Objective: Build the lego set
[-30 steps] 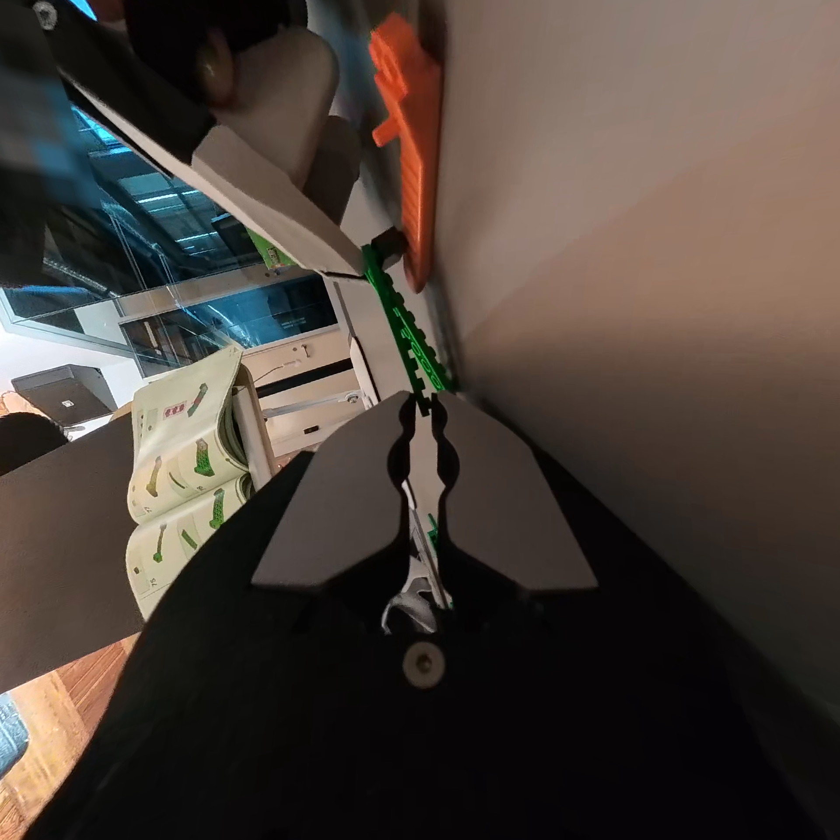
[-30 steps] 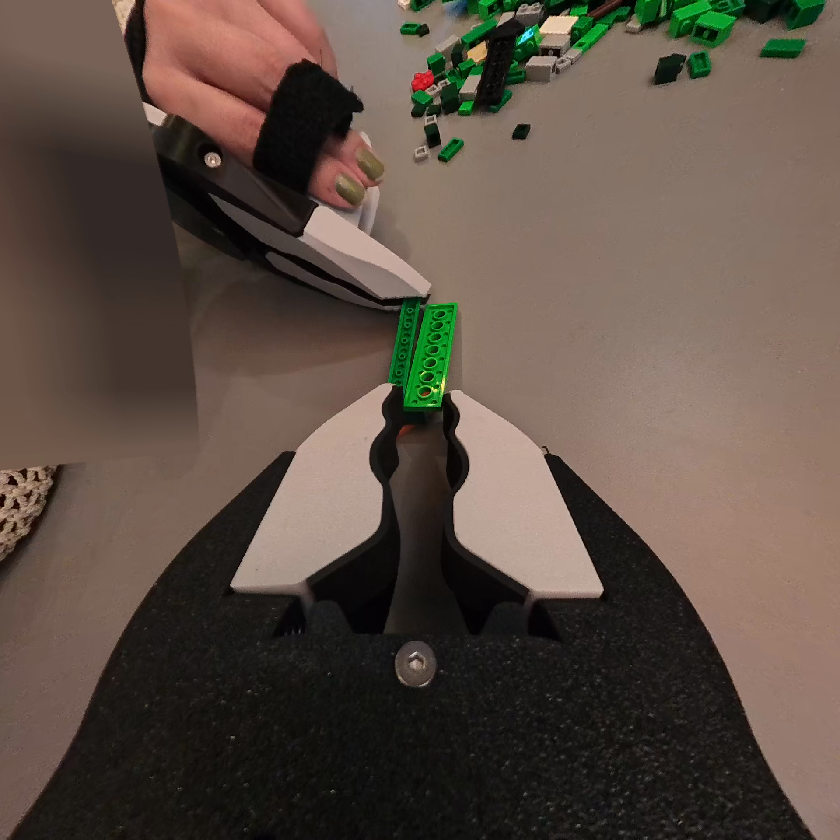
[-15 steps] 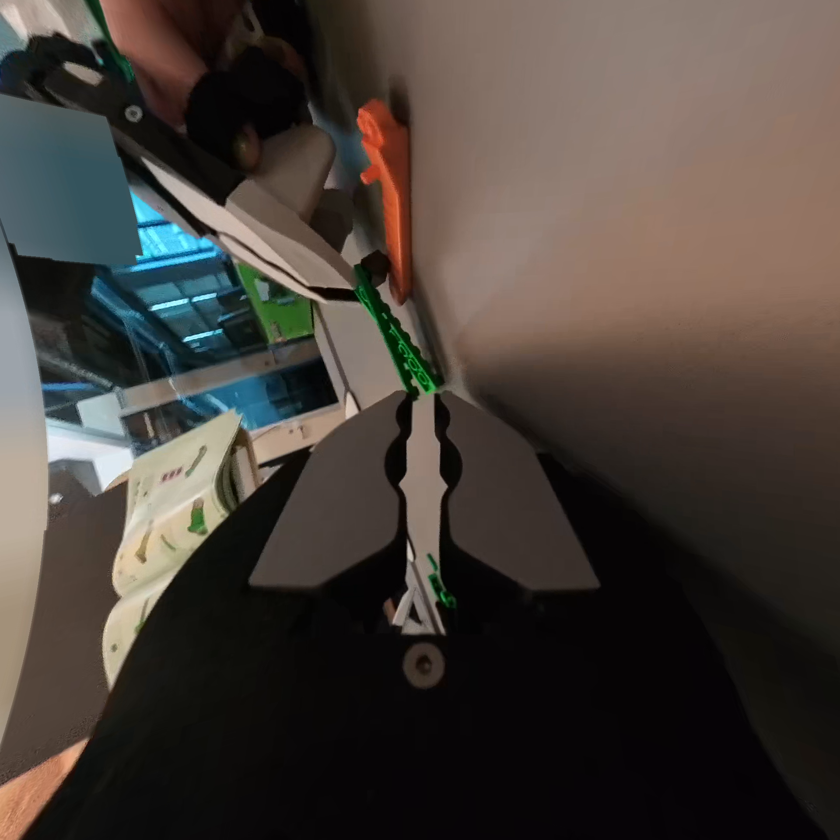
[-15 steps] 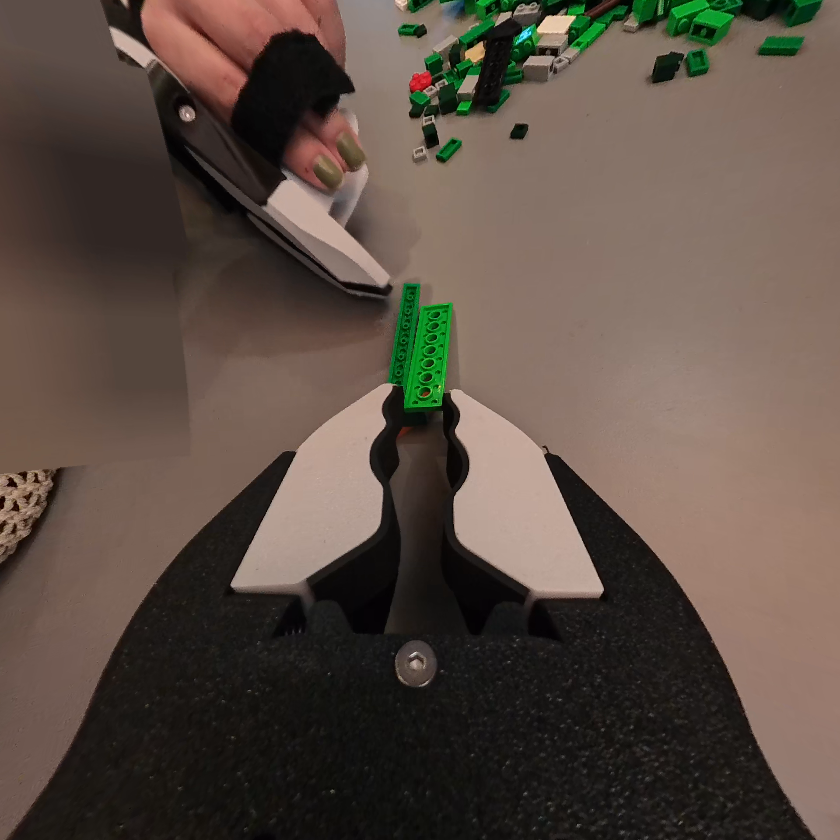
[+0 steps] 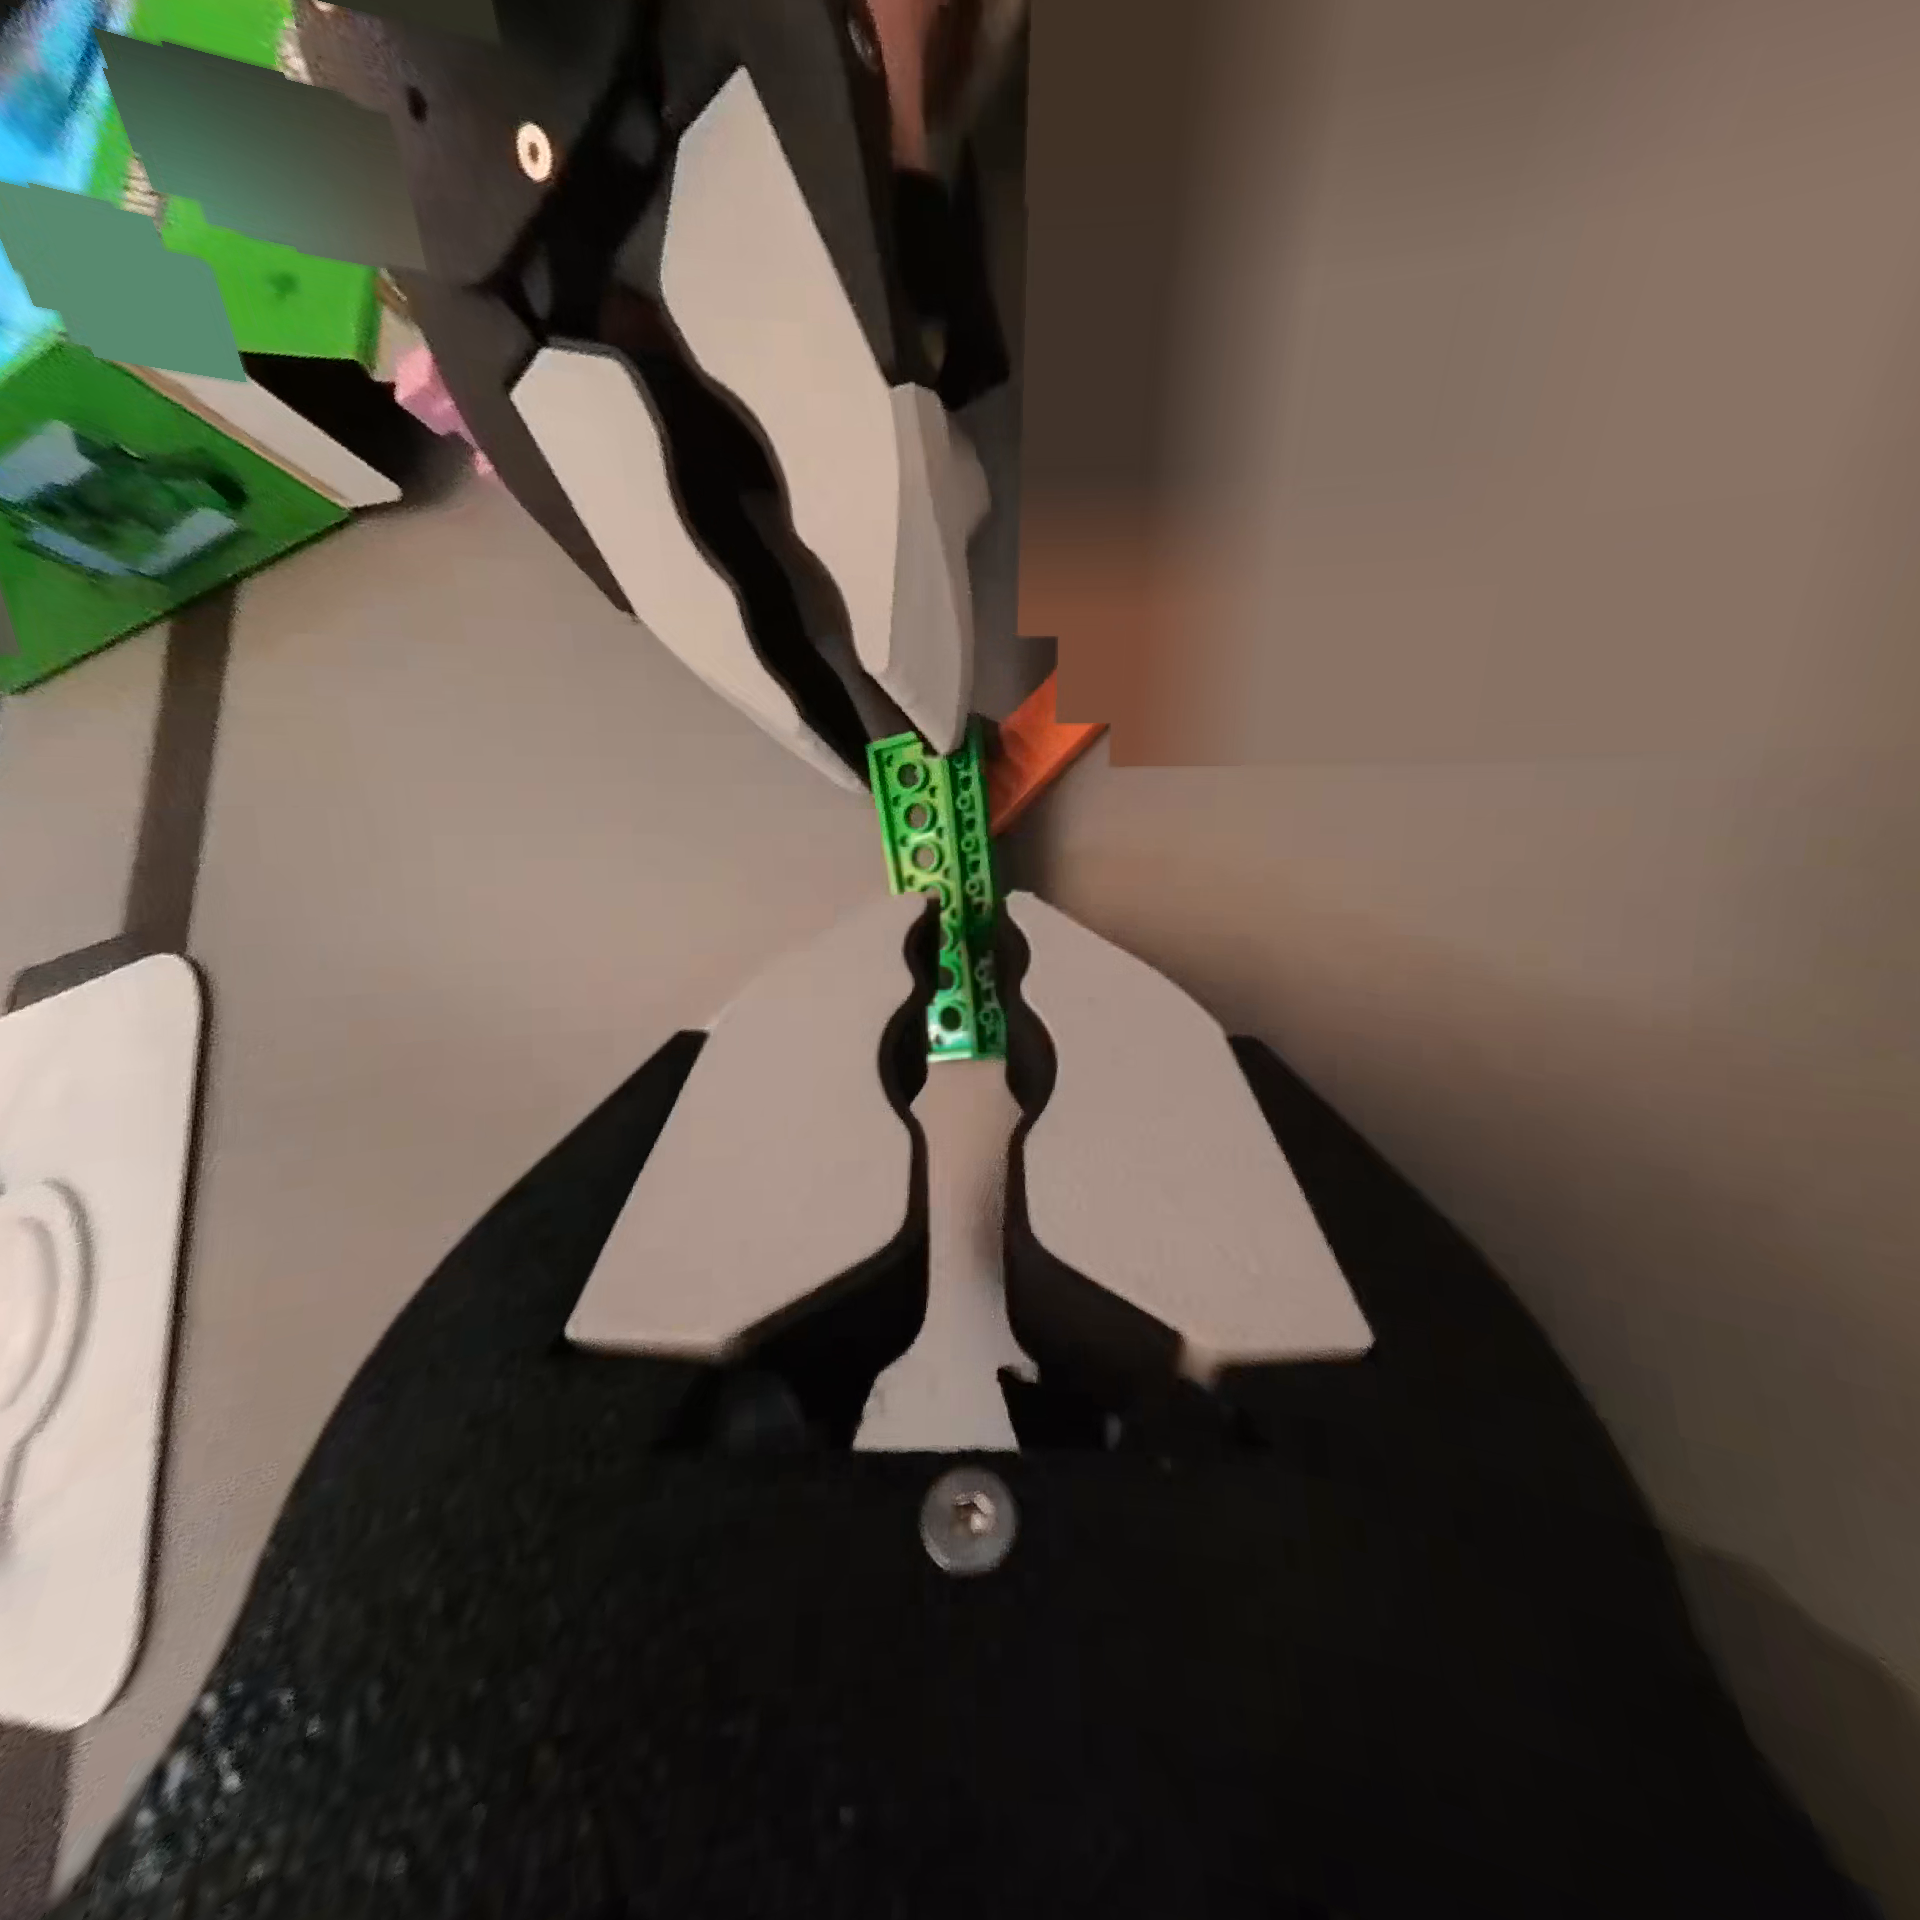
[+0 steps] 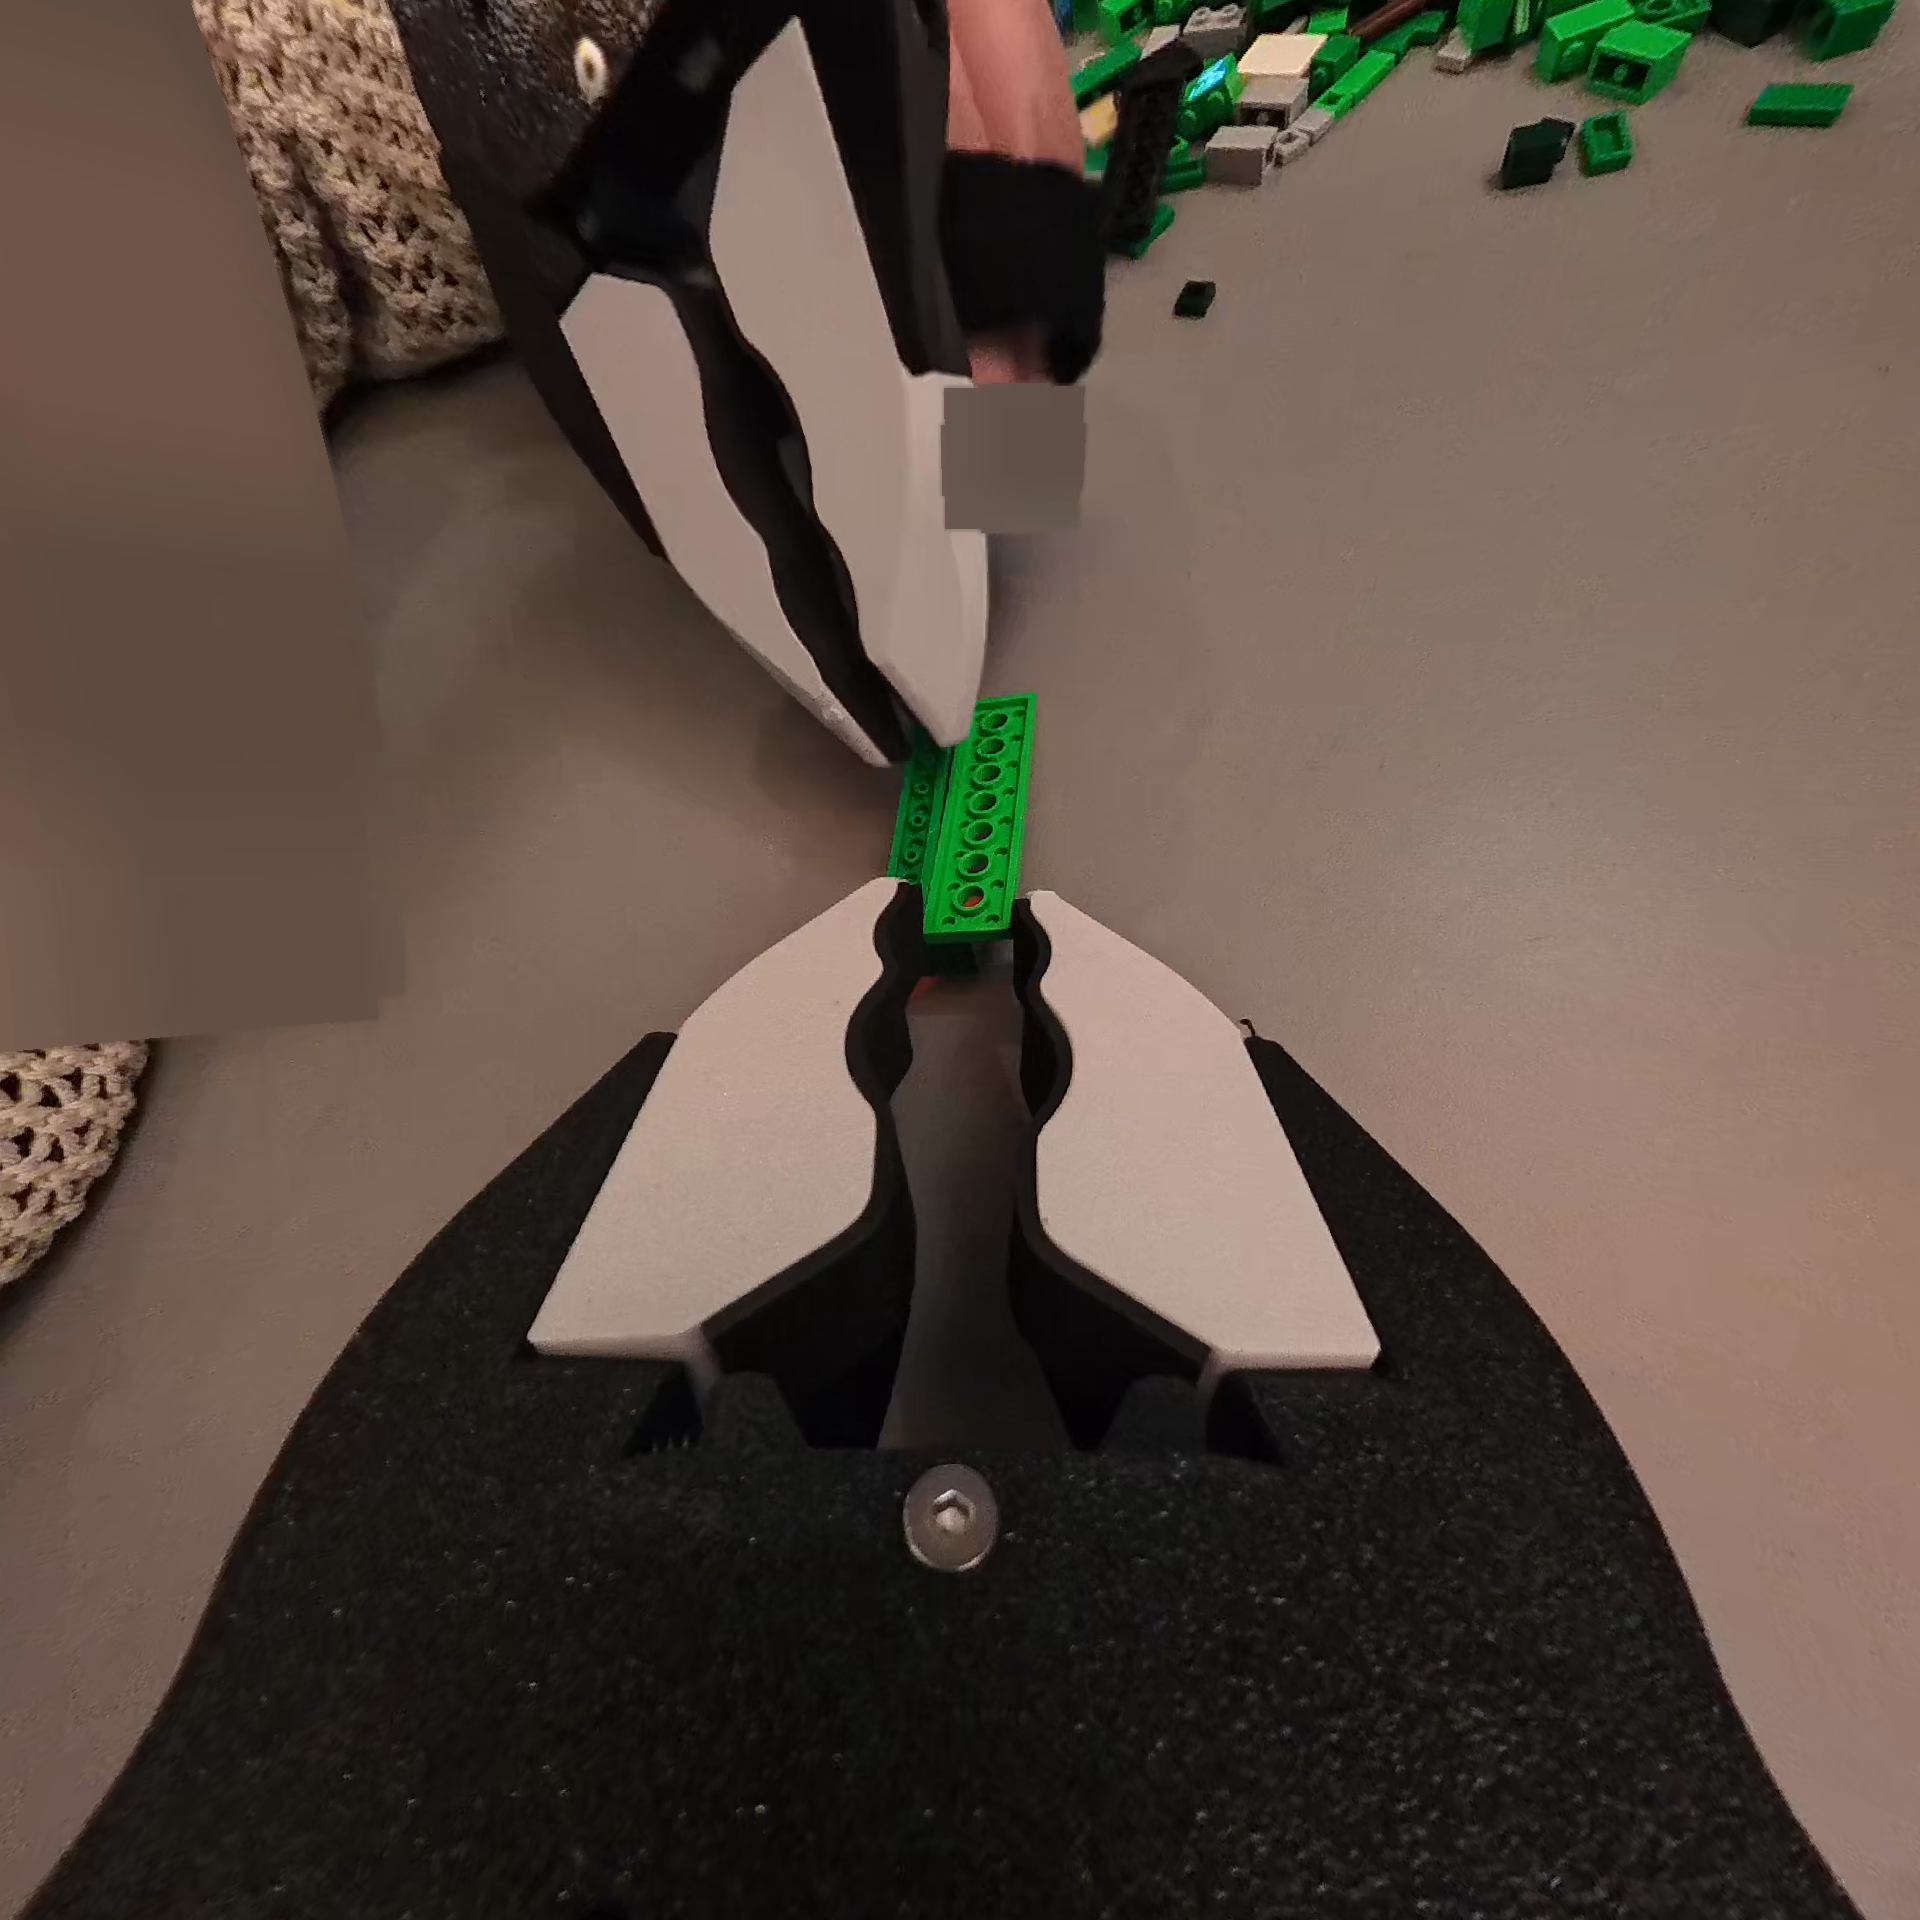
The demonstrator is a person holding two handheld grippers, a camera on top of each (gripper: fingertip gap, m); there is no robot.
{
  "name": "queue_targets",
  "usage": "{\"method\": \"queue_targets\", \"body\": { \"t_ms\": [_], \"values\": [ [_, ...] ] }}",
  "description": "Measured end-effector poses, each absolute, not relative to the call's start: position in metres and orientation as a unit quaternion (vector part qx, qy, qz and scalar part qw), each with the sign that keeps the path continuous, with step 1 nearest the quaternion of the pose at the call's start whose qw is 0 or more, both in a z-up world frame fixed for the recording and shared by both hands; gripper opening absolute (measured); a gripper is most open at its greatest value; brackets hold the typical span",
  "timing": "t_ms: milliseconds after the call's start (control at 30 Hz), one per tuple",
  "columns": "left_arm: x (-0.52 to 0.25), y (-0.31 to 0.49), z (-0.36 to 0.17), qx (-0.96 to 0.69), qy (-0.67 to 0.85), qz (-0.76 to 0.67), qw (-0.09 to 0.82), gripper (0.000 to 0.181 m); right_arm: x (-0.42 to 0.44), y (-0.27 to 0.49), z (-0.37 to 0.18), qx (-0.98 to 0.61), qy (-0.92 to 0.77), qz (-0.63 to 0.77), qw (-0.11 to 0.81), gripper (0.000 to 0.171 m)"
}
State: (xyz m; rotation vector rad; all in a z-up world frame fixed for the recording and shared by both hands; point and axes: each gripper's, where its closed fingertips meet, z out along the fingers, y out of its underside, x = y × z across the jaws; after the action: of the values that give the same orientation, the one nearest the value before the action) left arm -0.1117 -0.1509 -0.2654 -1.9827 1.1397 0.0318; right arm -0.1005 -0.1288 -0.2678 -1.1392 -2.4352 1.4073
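Two bright green plates, one wide and one narrow, lie side by side above the grey table, undersides up. My right gripper is shut on the near end of the wide plate. My left gripper comes in steeply from the far side with its tips on the other end, over the narrow plate. In the left wrist view the plates run into the narrow gap of my left gripper, whose fingers close on both sides. The right gripper holds the far end there. An orange piece shows behind the plates.
A pile of loose green, grey and black bricks lies at the far right of the grey table. A hand with a black strap holds the left gripper. A green box stands at the far left, with a white object nearer. Both grippers' tips are close together, under 4 cm apart.
My left gripper let go of the plates' far end, swung away, turned about a quarter turn and came back onto that end with a wider gap. The right gripper held the plates still.
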Motion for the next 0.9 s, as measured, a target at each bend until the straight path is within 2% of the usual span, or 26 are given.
{"method": "queue_targets", "body": {
  "t_ms": [33,167,333,900],
  "values": [
    [-0.11,-0.152,-0.266,-0.793,0.45,0.0,0.411,0.01,-0.1,-0.129,-0.268,-0.375,-0.801,0.463,0.054,0.017],
    [-0.108,-0.153,-0.263,-0.804,0.427,-0.046,0.412,0.018,-0.1,-0.129,-0.268,-0.375,-0.801,0.463,0.053,0.017],
    [-0.107,-0.15,-0.266,-0.816,0.417,-0.068,0.395,0.008,-0.1,-0.129,-0.268,-0.375,-0.801,0.463,0.053,0.017],
    [-0.101,-0.151,-0.272,-0.814,0.429,-0.05,0.389,0.0,-0.101,-0.129,-0.268,-0.376,-0.801,0.464,0.053,0.017]
  ]
}}
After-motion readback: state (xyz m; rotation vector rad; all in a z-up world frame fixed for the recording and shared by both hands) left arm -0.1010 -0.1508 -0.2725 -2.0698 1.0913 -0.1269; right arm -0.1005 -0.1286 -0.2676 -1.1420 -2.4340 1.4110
